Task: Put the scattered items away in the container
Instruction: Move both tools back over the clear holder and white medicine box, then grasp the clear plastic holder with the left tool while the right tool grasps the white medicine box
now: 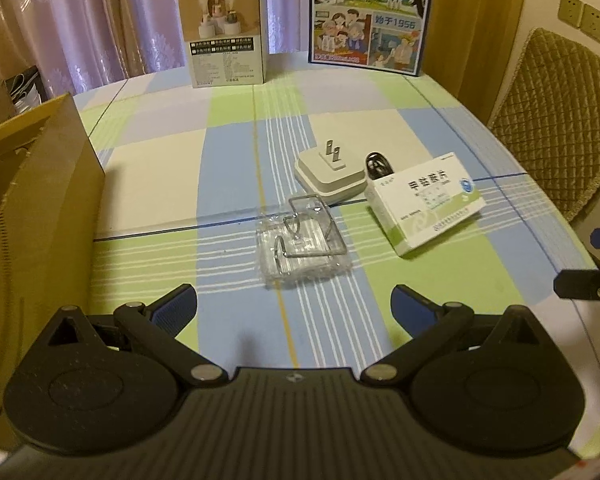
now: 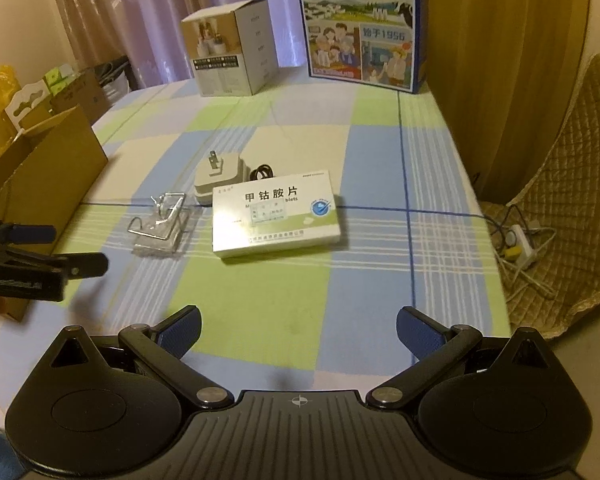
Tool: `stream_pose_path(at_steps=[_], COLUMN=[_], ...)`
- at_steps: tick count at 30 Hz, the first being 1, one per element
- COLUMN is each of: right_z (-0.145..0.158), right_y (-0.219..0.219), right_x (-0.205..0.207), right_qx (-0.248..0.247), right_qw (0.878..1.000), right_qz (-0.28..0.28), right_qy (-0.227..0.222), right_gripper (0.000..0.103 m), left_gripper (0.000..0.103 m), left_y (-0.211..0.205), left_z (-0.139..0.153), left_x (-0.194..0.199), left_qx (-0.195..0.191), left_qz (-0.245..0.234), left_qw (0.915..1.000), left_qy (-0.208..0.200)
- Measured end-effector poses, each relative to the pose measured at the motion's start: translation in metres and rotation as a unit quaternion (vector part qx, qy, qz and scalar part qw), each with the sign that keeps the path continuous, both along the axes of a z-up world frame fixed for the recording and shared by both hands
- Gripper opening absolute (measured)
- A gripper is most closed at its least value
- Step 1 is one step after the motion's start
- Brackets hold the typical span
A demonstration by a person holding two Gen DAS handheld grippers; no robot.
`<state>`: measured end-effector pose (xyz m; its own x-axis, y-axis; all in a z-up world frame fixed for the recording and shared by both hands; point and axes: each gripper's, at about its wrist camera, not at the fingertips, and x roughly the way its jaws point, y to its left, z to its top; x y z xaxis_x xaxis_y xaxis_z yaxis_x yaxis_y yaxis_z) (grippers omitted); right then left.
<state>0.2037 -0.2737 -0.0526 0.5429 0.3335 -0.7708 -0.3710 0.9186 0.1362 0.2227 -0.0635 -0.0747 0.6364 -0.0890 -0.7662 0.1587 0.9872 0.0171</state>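
Just ahead of my open left gripper [image 1: 294, 312] lies a clear plastic pack with a wire hook [image 1: 302, 246], on the checked tablecloth. Behind it sit a white plug adapter [image 1: 330, 172], prongs up, a coiled black cable [image 1: 376, 164] and a white-and-green medicine box [image 1: 426, 206]. The open cardboard box [image 1: 40, 184] stands at the left. My right gripper [image 2: 298, 334] is open and empty, some way short of the medicine box [image 2: 276, 218]. From the right wrist view I also see the hook pack [image 2: 160, 220], the adapter [image 2: 220, 182], the cable [image 2: 262, 172], the cardboard box [image 2: 40, 176] and the left gripper [image 2: 60, 256] at the left edge.
A small product carton [image 1: 226, 34] and a tall blue milk carton [image 1: 370, 14] stand at the table's far edge. A quilted chair [image 1: 556, 120] is off the right side, with a power strip [image 2: 520, 246] on the floor. Curtains hang behind.
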Motion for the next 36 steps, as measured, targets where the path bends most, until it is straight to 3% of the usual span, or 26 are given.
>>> stream_pose_path(at_steps=[17,28,36], right_z=[-0.041,-0.047,-0.048], right_y=[0.019,0.032,0.051], right_x=[0.045,0.063,0.066], right_qx=[0.015,0.049,0.049], right_qw=[1.000,0.998,0.998], right_qz=[-0.011,-0.024,-0.020], right_qy=[0.013,0.029,0.027], right_gripper=[0.101,0.101,0.101], left_gripper=[0.090,0.059,0.055], left_y=[-0.017,-0.013,0.005], left_z=[-0.045,-0.053,-0.049], left_x=[0.053,0.063,0.052], left_qx=[0.003,0.000,-0.011], left_qz=[0.005,-0.003,0.000], left_qw=[1.0000,1.0000,0.9999], left_qy=[0.005,0.007,0.004])
